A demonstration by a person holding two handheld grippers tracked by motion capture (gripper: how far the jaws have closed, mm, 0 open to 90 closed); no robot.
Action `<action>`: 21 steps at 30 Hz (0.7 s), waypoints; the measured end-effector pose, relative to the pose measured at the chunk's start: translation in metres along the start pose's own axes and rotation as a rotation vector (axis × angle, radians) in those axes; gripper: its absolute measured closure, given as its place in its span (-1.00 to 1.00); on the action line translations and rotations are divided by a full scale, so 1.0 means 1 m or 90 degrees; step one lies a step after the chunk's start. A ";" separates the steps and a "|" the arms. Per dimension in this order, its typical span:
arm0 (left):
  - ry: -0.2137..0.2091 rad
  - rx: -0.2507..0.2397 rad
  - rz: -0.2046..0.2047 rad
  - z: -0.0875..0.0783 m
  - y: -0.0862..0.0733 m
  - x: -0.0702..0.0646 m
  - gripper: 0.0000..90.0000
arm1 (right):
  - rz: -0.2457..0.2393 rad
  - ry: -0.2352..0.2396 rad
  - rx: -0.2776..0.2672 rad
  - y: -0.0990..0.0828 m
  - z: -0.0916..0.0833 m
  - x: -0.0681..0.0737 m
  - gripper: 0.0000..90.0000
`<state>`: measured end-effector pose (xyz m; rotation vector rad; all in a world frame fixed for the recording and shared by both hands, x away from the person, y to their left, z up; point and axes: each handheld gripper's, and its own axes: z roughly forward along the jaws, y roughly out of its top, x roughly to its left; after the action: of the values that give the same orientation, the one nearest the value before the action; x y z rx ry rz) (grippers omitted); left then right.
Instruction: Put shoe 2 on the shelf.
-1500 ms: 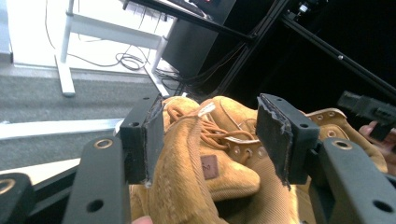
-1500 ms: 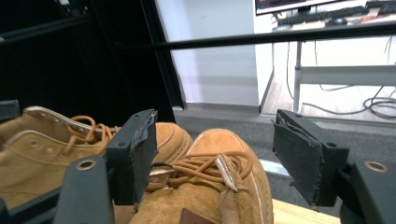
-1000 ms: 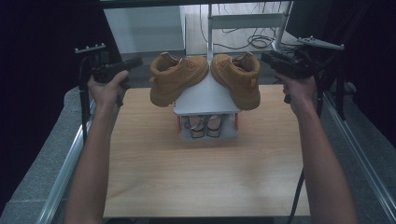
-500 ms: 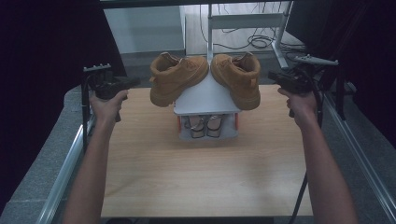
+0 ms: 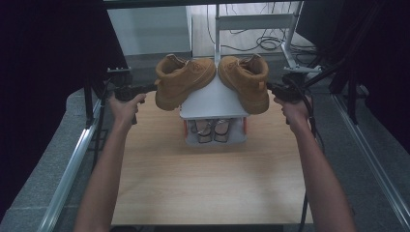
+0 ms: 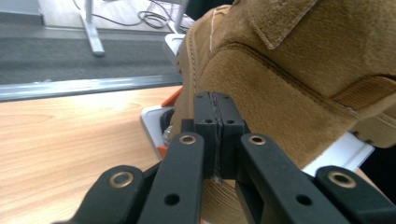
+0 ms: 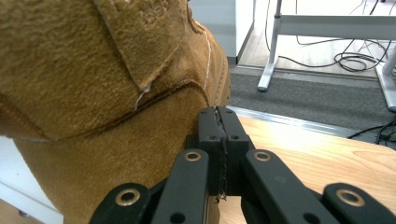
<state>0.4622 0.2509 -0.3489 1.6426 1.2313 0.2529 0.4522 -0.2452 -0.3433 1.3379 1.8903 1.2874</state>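
Two tan suede boots rest on the sloped top of a white stand point(image 5: 212, 99), toes meeting at the back. My left gripper point(image 5: 153, 87) is shut with nothing between its jaws, its tip right at the heel of the left boot point(image 5: 183, 79). In the left gripper view the closed jaws point(image 6: 215, 105) sit against the boot's suede side point(image 6: 299, 79); contact is unclear. My right gripper point(image 5: 269, 86) is likewise shut and empty at the heel of the right boot point(image 5: 245, 77). In the right gripper view, its jaws point(image 7: 218, 119) stand beside that boot point(image 7: 93, 98).
The stand sits at the far middle of a wooden table point(image 5: 208, 183) and holds a pair of sandals point(image 5: 212, 131) in its lower opening. Metal rails point(image 5: 72, 164) point(image 5: 372, 159) run along both table sides. A desk frame point(image 5: 251, 21) and floor cables point(image 5: 263, 43) lie beyond.
Both hands have come down and inward, bringing the grippers from above the boots' level to the boots' heels. The boots and stand have stayed put.
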 end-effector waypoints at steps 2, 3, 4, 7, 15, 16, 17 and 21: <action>0.006 -0.001 -0.001 0.001 0.001 -0.002 0.99 | -0.002 -0.004 0.000 0.000 0.000 0.000 0.99; 0.007 -0.001 0.000 0.001 0.001 -0.002 0.99 | -0.001 -0.001 -0.001 0.000 0.000 0.000 0.99; 0.010 0.000 0.000 0.001 0.001 -0.003 0.99 | 0.001 0.000 -0.001 0.000 0.000 0.000 0.99; 0.003 0.002 -0.002 0.002 0.001 -0.007 1.00 | 0.001 0.006 0.002 0.000 0.002 0.003 1.00; -0.022 0.004 0.003 0.013 0.005 -0.023 1.00 | 0.002 0.010 -0.002 0.000 0.005 0.011 1.00; -0.014 0.001 0.006 0.015 0.005 -0.025 1.00 | 0.007 0.011 -0.004 0.000 0.005 0.011 1.00; -0.008 -0.001 0.004 0.016 0.006 -0.026 1.00 | 0.017 0.019 -0.004 0.000 0.006 0.010 1.00; -0.012 -0.004 -0.014 0.018 0.006 -0.025 1.00 | 0.019 0.044 -0.005 -0.001 0.011 0.017 1.00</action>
<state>0.4659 0.2208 -0.3429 1.6215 1.2331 0.2264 0.4538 -0.2253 -0.3474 1.3384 1.9162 1.3706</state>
